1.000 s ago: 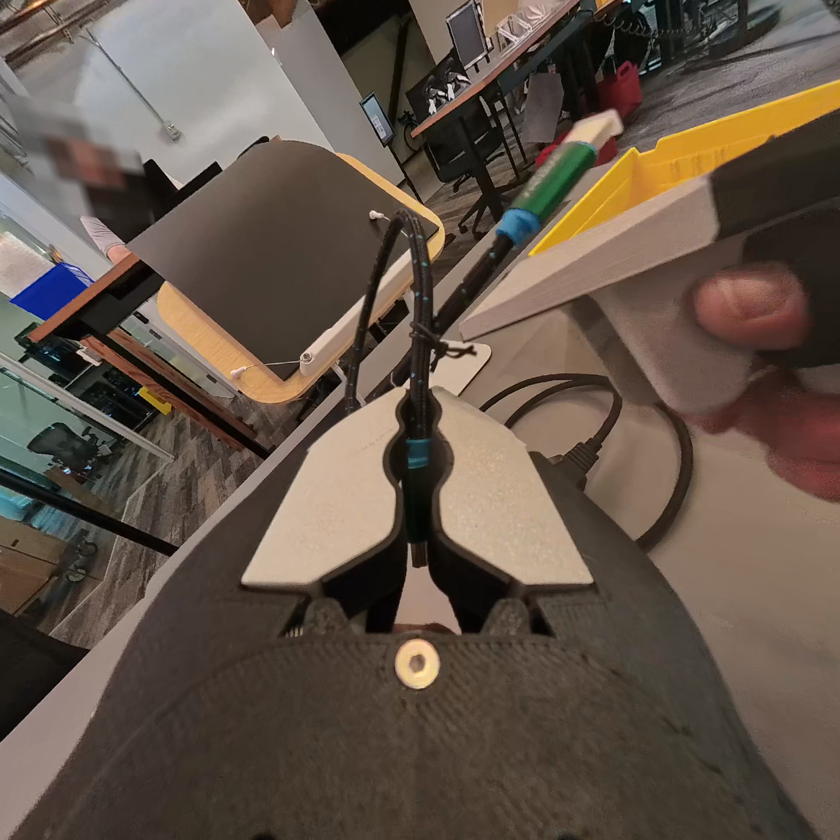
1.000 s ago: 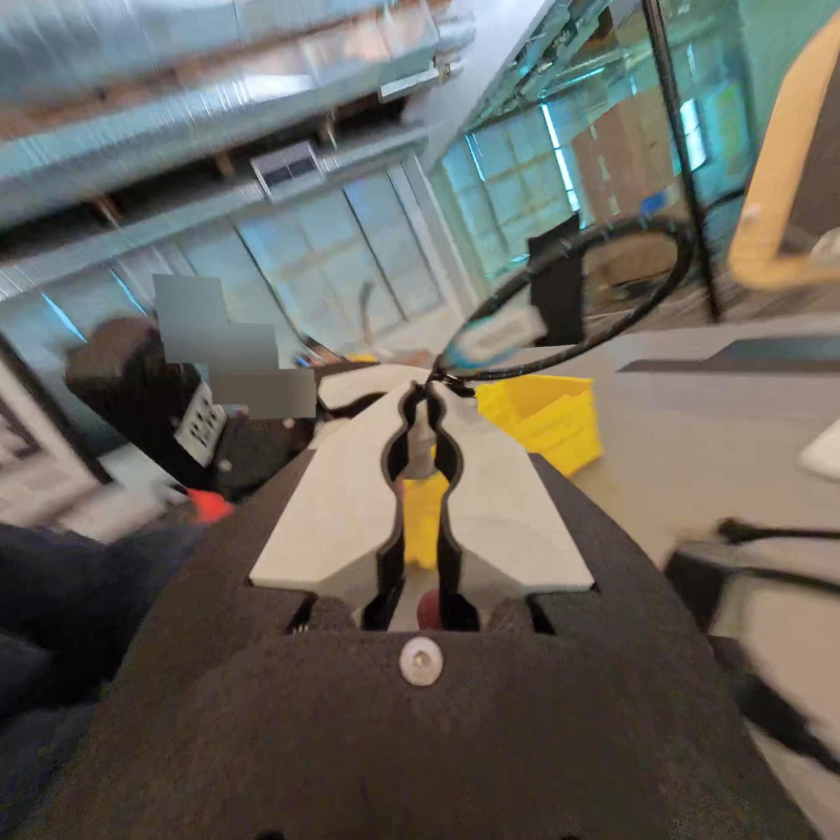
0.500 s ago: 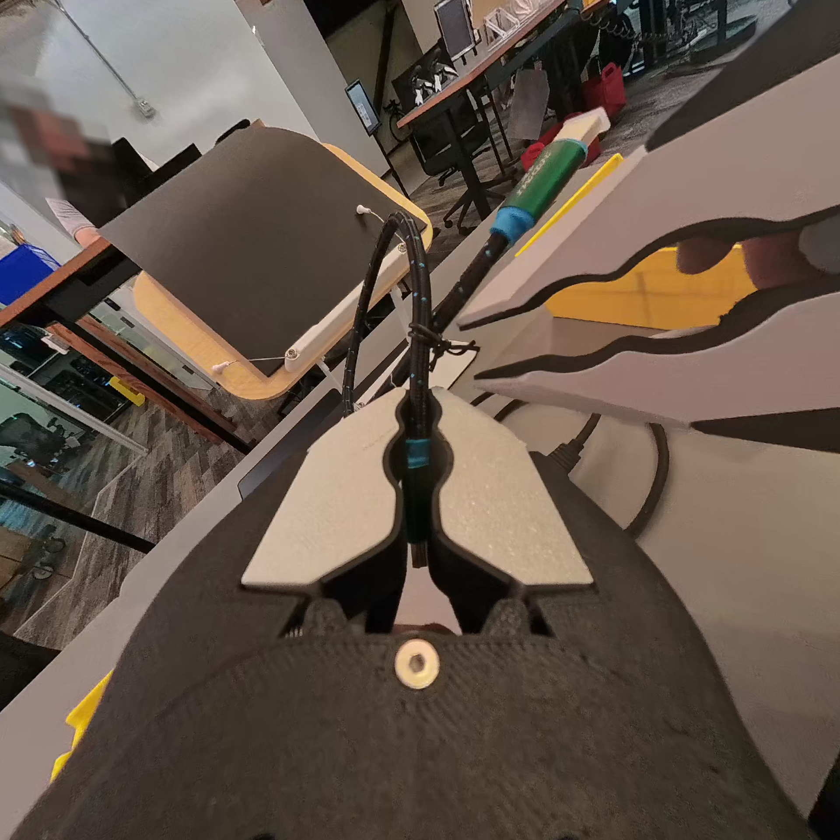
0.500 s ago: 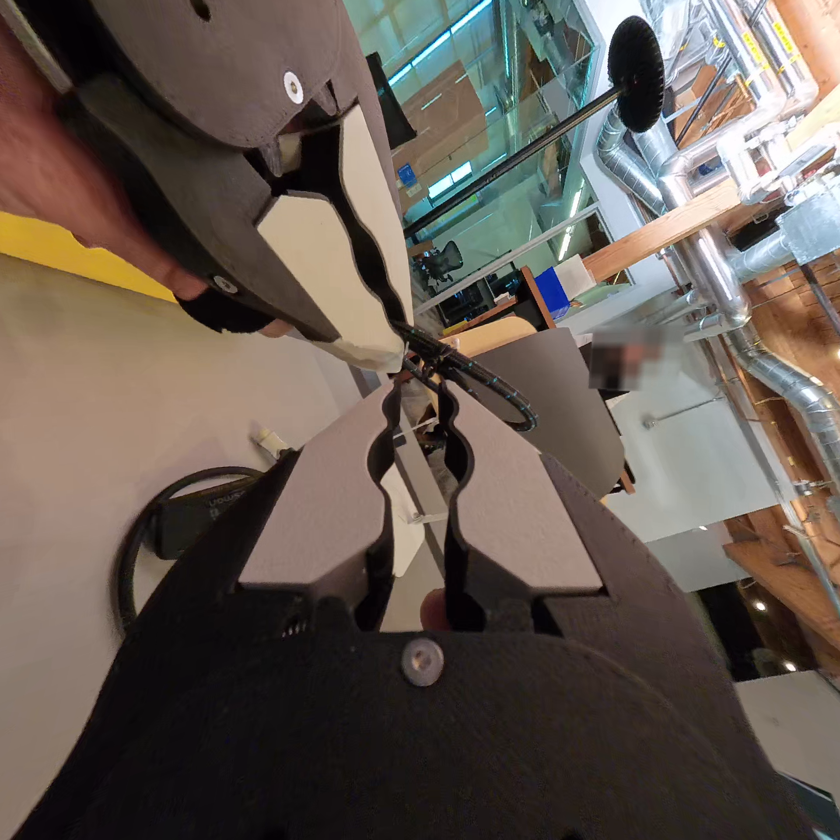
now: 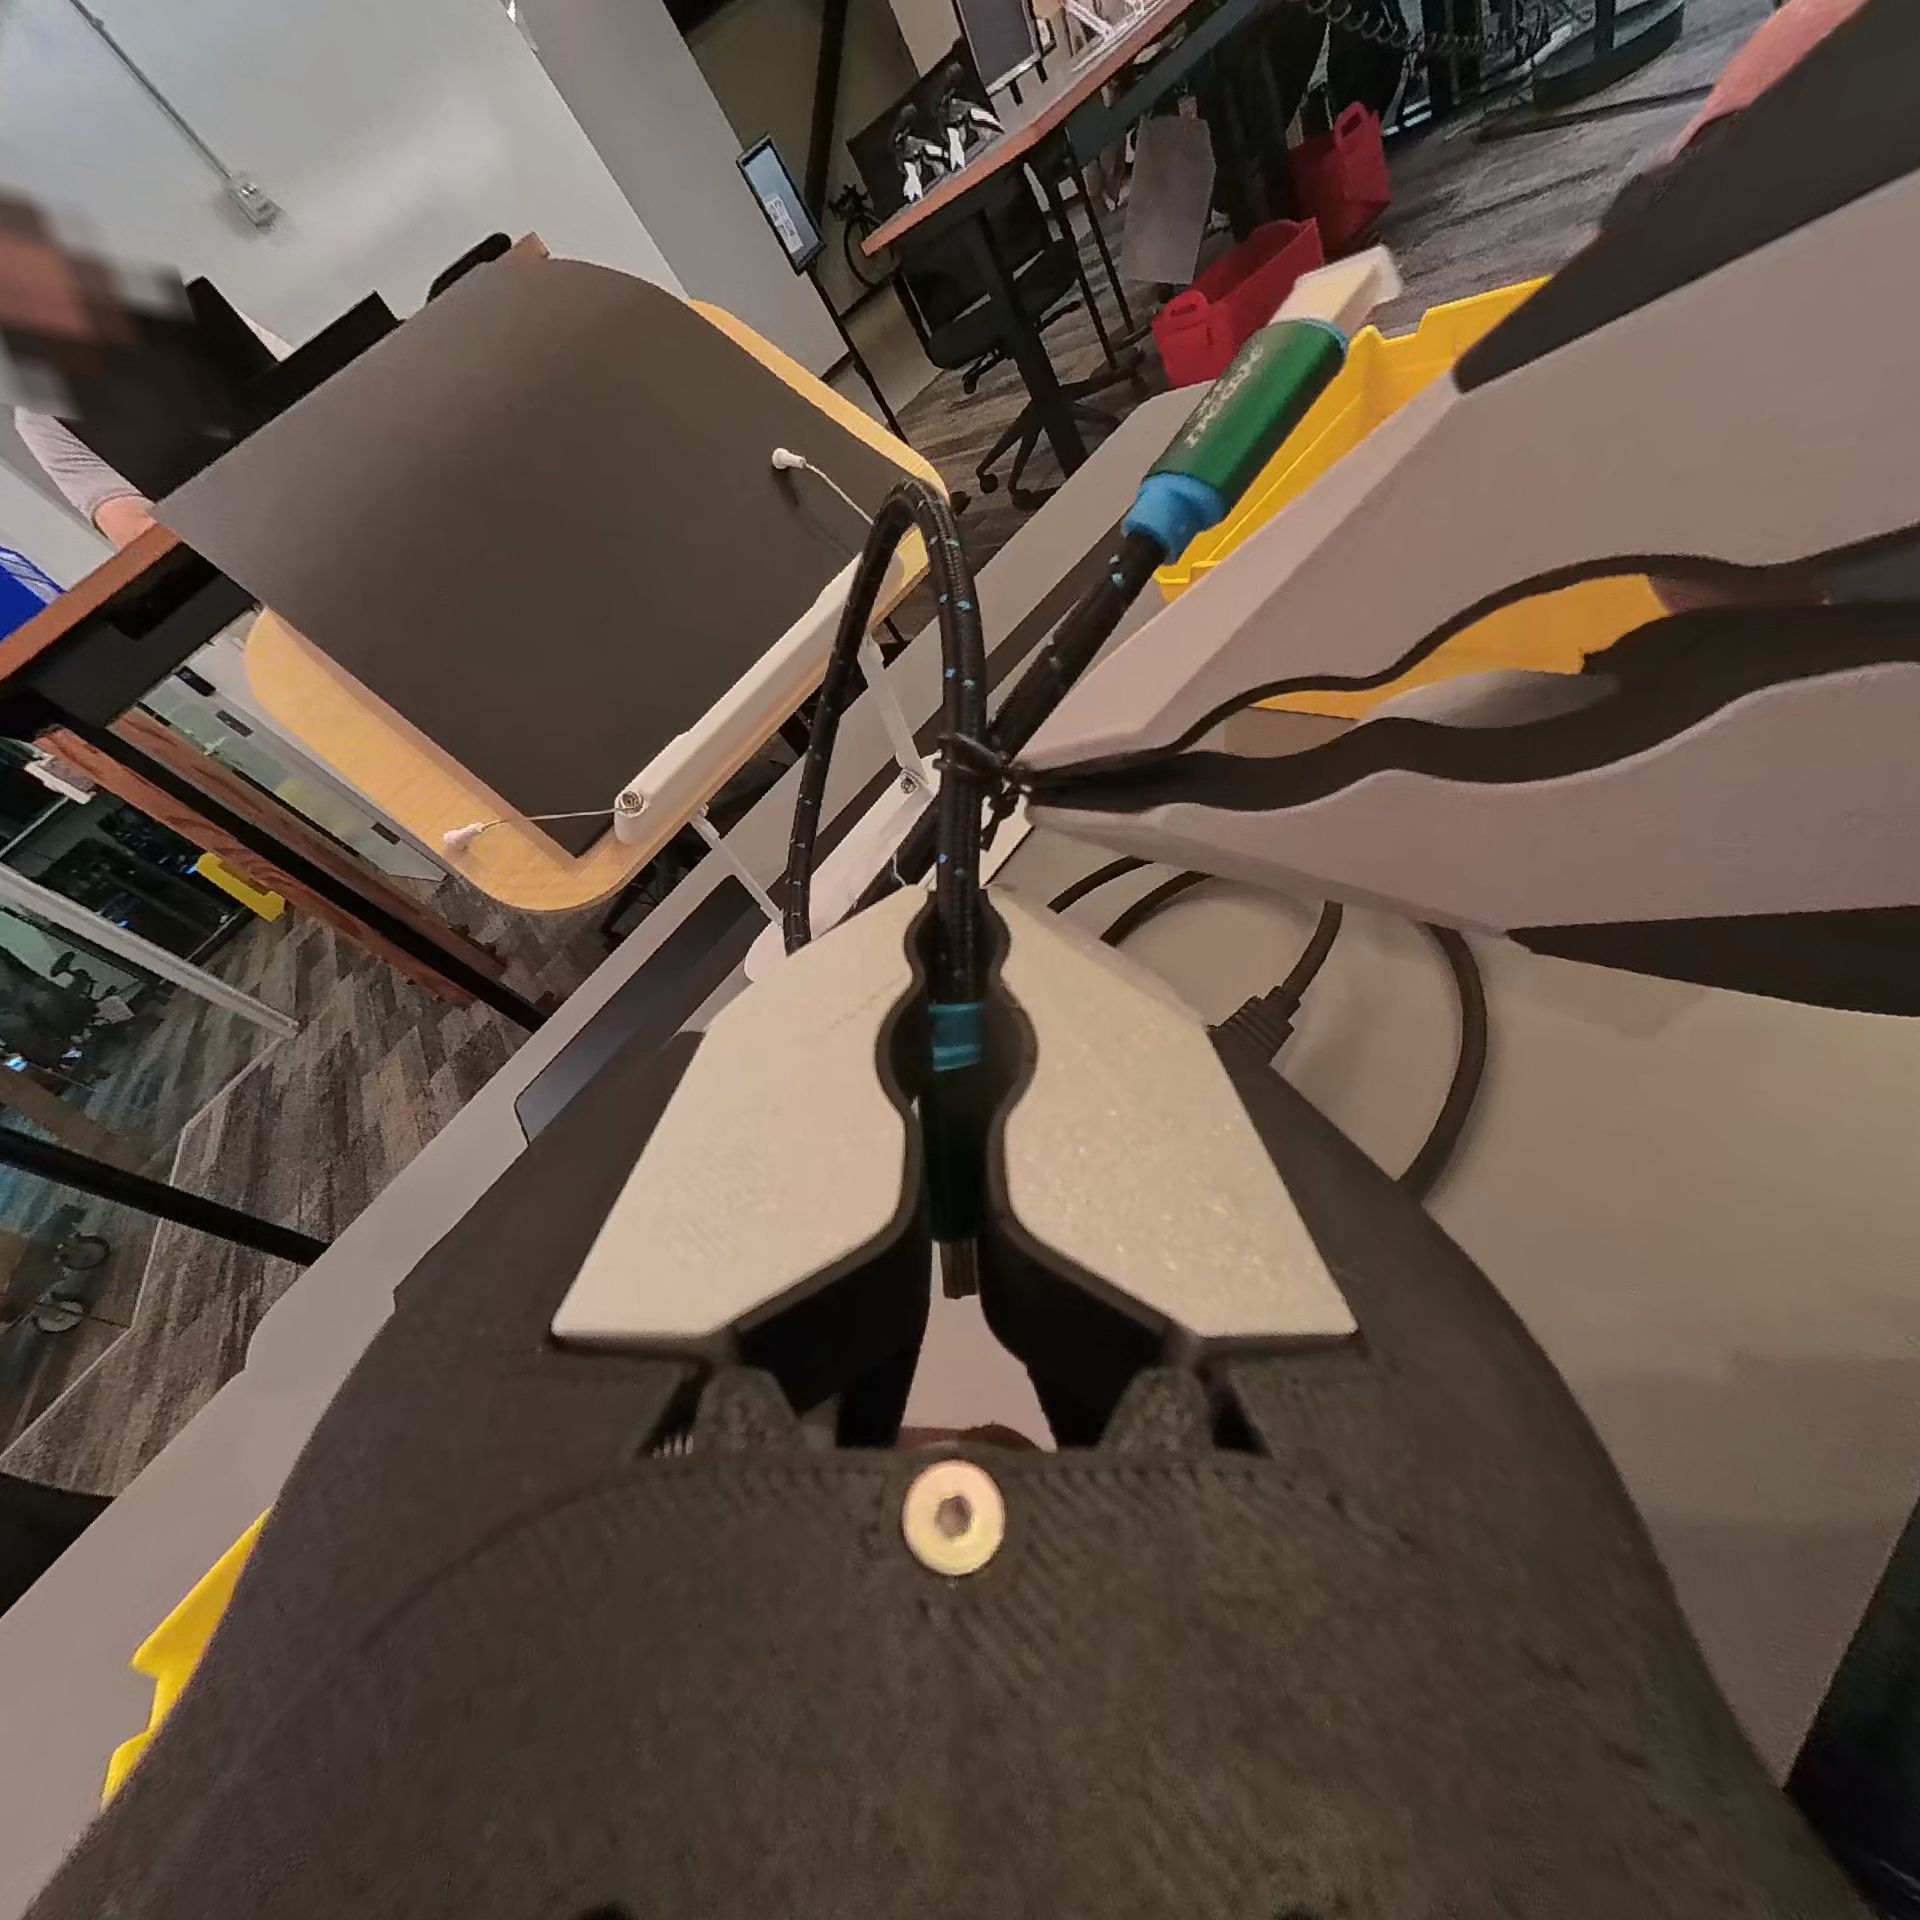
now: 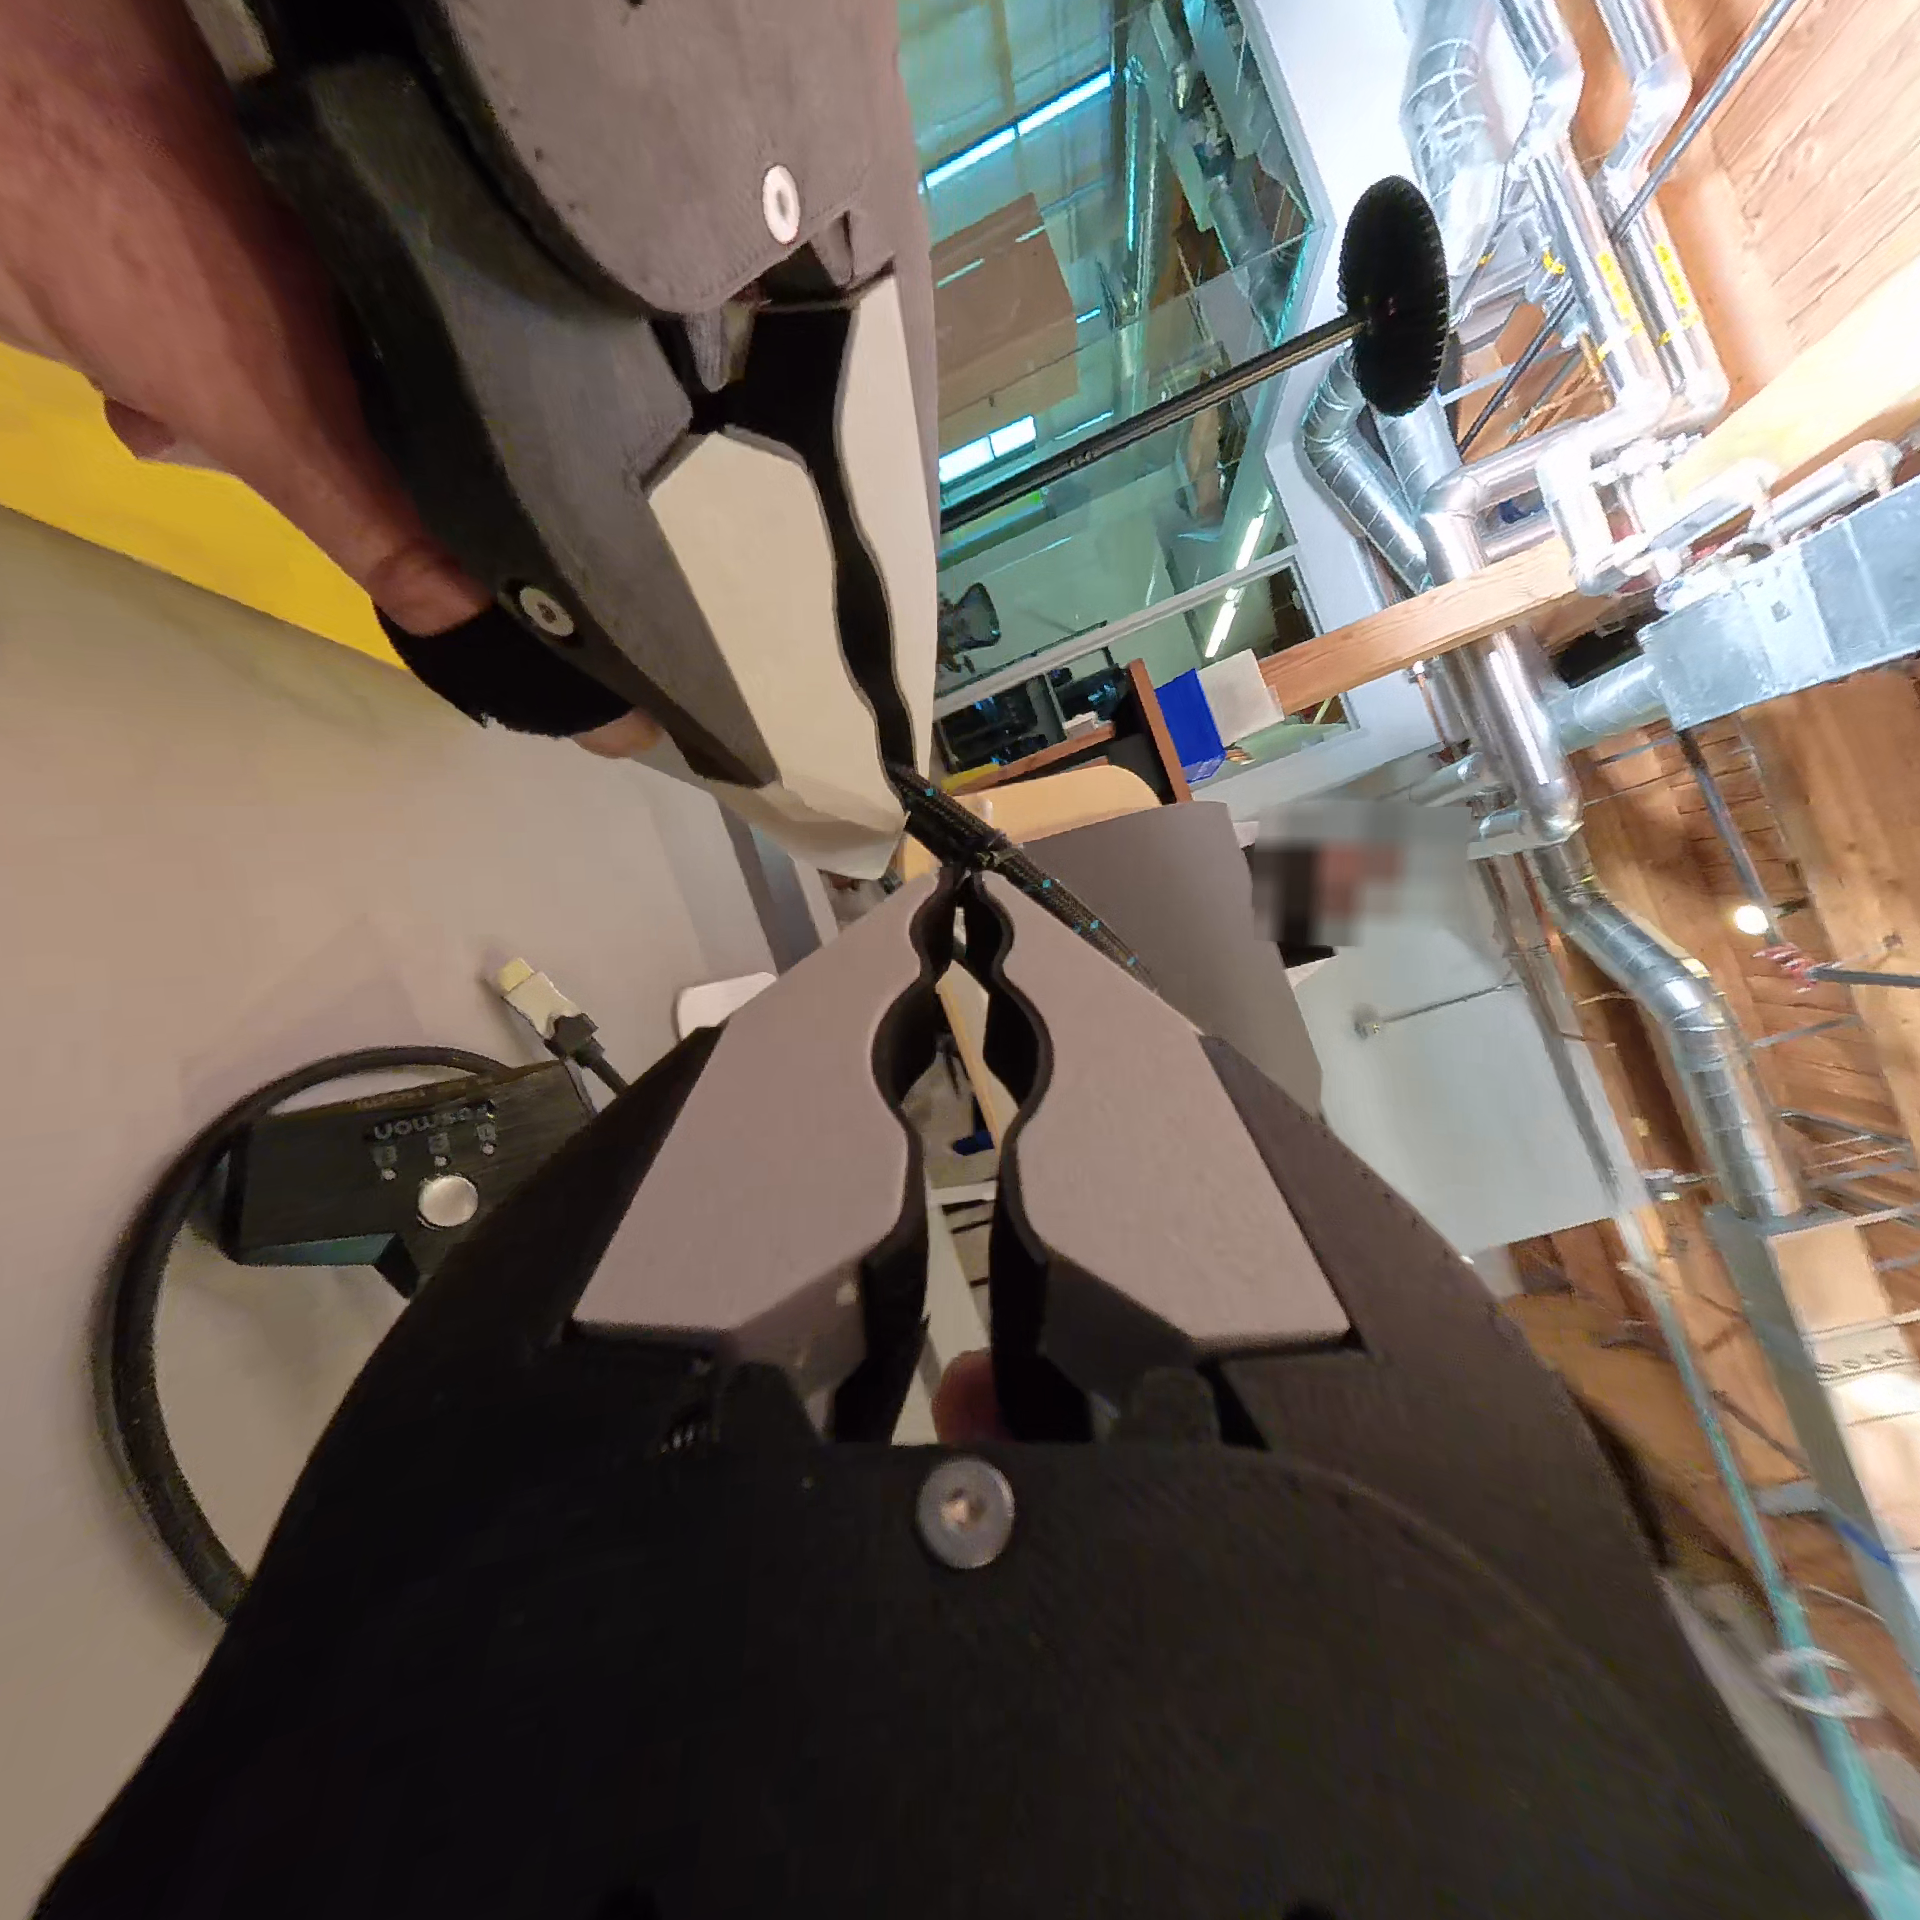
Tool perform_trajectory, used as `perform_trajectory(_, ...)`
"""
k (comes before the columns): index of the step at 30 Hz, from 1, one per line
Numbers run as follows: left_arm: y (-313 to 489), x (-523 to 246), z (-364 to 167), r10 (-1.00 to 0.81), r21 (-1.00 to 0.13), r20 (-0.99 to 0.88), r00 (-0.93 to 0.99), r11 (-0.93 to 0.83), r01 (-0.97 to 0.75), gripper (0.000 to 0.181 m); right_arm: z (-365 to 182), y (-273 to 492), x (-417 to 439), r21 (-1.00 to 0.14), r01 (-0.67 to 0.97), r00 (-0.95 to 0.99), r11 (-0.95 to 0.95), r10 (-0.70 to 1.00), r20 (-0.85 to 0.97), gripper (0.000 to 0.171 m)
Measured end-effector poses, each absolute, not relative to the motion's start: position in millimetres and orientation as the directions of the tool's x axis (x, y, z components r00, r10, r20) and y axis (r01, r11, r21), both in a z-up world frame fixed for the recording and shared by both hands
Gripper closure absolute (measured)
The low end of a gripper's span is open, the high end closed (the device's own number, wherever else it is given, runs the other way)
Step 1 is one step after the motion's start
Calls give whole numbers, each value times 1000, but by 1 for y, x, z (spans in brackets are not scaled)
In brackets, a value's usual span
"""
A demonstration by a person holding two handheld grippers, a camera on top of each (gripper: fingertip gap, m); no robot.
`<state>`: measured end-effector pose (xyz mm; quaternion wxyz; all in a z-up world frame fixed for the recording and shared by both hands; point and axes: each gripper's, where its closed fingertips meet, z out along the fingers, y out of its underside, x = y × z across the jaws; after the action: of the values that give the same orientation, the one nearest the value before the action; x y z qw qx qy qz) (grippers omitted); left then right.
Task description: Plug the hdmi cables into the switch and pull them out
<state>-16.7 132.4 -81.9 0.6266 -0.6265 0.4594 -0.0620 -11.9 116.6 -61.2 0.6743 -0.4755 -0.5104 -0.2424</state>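
Note:
My left gripper is shut on a braided black HDMI cable, gripping its dark plug with a blue band. The cable loops up and back, bound by a thin black tie. Its other end, a green plug with a pale cap, sticks up to the right. My right gripper comes in from the right with its tips shut on the tie. In the right wrist view, my right gripper meets the left gripper at the cable. The black switch lies on the grey table below.
A thick black cord curls around the switch, with a pale plug beside it. Yellow bins stand on the table at the back right and the near left. A chair stands past the table edge. The grippers are tip to tip, or close to it.
My right gripper rolled over, swung in to the cable loop and closed its tips on the tie. My left gripper kept its hold on the plug and barely moved.

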Motion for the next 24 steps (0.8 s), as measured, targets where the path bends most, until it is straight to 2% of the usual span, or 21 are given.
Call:
perform_trajectory(2,132,-17,-81,-649,-844,-500,574,214,-492,178,-60,115,-12,-544,723,471,426,273,839,171)
perform_trajectory(4,131,-18,-78,-637,-845,-508,579,238,-479,177,-56,112,-13,-759,530,608,377,455,651,171)
perform_trajectory(6,130,-18,-74,-619,-841,-524,585,265,-472,177,-52,108,-16,-917,294,676,270,620,399,171)
perform_trajectory(8,130,-18,-72,-599,-837,-536,594,289,-464,177,-49,105,-17,-996,-19,653,82,755,50,171)
perform_trajectory(9,130,-18,-71,-592,-835,-542,596,298,-464,177,-47,103,-18,-980,-192,586,-46,796,-152,171)
perform_trajectory(11,130,-19,-71,-577,-829,-553,601,314,-462,177,-47,101,-18,-842,-464,377,-276,798,-470,171)
perform_trajectory(13,130,-17,-74,-566,-822,-566,599,332,-463,177,-46,95,-20,-661,-616,145,-427,764,-629,171)
perform_trajectory(15,130,-17,-76,-556,-818,-572,603,335,-467,178,-41,80,-30,-532,-657,-78,-534,751,-656,171)
perform_trajectory(17,133,-19,-74,-561,-833,-552,617,335,-440,178,-41,63,-53,-545,-613,-141,-572,758,-636,171)
perform_trajectory(19,131,-20,-68,-531,-804,-594,605,364,-470,179,-42,65,-55,-584,-625,-75,-518,785,-615,171)
perform_trajectory(22,132,-21,-72,-569,-829,-555,607,320,-458,178,-44,72,-45,-793,-529,198,-302,865,-461,171)
perform_trajectory(24,133,-22,-75,-579,-831,-550,602,313,-459,179,-44,75,-40,-868,-446,304,-217,876,-375,171)
